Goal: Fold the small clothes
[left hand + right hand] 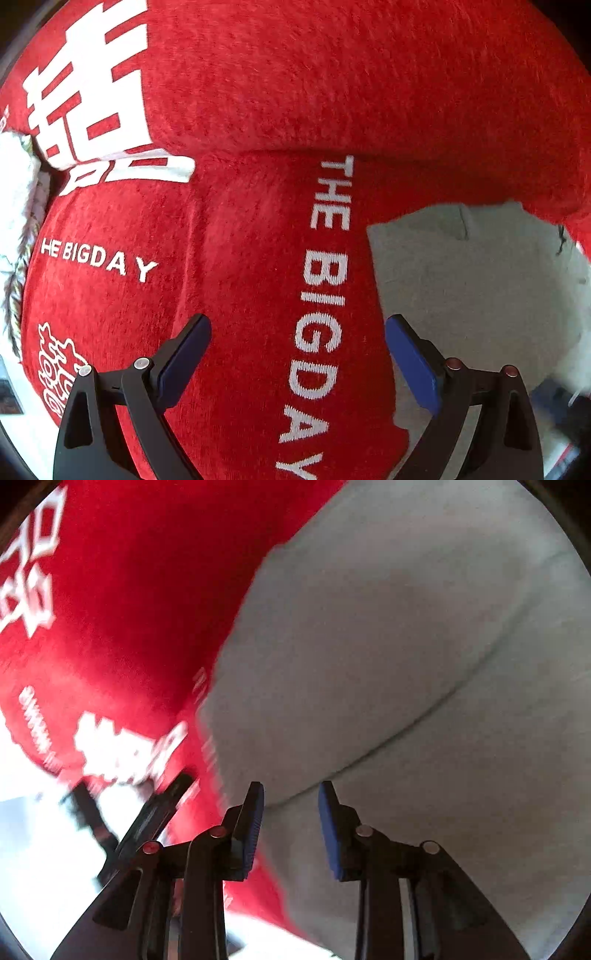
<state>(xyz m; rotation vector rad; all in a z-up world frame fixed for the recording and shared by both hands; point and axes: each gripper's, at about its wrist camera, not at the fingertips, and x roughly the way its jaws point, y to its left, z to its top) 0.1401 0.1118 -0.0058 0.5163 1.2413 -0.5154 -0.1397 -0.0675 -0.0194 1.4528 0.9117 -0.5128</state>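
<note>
Grey garment (pixel 406 657) lies on red fabric (pixel 258 92); left tongs (pixel 297 354) wide, right tongs (pixel 291 823) narrower, both empty.

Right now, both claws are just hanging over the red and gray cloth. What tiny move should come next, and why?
Probably lower the right gripper onto the gray cloth and pinch its crease. Its jaws are open and hold nothing, and the crease runs just ahead of them. The left gripper is open too, above the red cloth.
</note>
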